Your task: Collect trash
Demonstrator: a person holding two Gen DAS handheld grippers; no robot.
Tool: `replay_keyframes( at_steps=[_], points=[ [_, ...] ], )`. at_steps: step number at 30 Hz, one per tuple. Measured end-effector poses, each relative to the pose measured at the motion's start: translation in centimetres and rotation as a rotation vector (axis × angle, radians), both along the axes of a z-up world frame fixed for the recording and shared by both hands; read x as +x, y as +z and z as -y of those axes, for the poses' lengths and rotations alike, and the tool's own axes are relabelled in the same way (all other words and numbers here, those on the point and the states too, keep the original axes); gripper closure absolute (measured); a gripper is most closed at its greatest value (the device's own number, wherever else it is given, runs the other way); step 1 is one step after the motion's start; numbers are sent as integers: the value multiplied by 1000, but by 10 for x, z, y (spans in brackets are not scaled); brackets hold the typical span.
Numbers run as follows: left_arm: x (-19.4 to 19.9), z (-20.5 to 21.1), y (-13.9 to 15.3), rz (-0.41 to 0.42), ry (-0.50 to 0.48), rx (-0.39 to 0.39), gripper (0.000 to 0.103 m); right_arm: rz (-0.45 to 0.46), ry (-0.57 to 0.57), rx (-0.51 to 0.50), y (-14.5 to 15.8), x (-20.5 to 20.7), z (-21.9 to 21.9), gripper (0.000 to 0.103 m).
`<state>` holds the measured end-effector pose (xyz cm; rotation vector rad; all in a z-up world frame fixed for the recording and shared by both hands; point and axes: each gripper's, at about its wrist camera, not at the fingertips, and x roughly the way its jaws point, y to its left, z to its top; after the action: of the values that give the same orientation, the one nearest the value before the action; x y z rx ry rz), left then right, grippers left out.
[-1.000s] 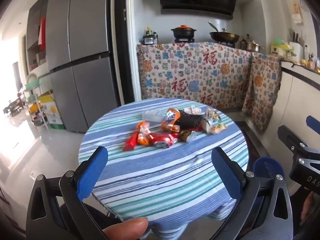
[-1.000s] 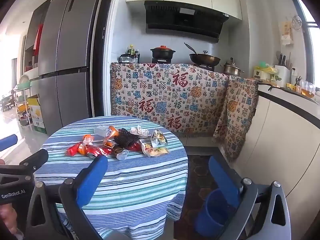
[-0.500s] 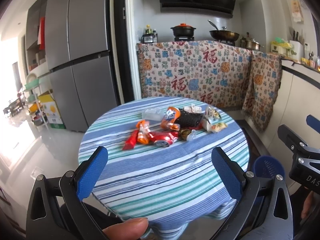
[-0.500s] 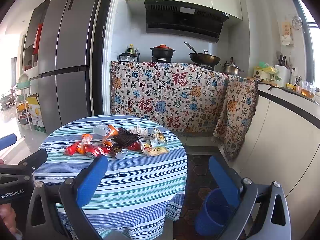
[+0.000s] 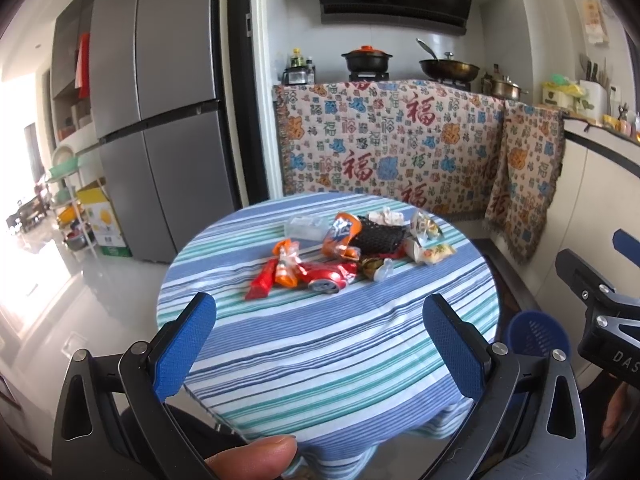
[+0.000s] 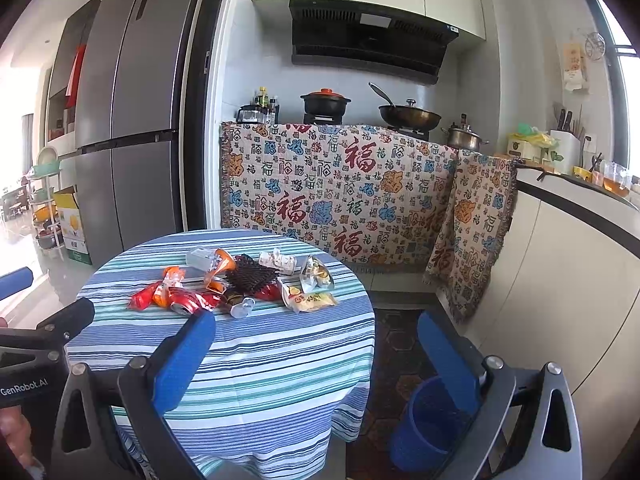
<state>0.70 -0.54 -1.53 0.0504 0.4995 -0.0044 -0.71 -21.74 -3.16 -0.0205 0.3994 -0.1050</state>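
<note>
Litter heaped on a round table with a blue-, white- and green-striped cloth [image 5: 328,344], both grippers held short of it, empty.

A blue perforated plastic waste basket [image 6: 430,420] stands on the floor just beside the table's right side; nothing can be made out inside it, and the right gripper's finger covers part of its rim. The left gripper [image 5: 320,344] has its blue-padded jaws spread wide, holding and touching nothing, and the right gripper [image 6: 316,356] is likewise wide and empty. The pile of trash [image 5: 348,252] lies near the table's middle: a crushed red drink can [image 5: 326,276], a red wrapper [image 5: 262,280], an orange snack packet [image 5: 340,232], a black mesh piece [image 5: 378,234], and pale crumpled wrappers too small to identify. A fingertip [image 5: 256,456] is cut off by the left view's bottom edge.
</note>
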Motion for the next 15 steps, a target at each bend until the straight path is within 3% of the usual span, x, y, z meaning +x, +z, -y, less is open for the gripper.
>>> replay_keyframes(
  at_steps=[15],
  points=[
    [2,0,-4,-7,0,2,0,-5,-12,4,-2,1,-1,0]
  ],
)
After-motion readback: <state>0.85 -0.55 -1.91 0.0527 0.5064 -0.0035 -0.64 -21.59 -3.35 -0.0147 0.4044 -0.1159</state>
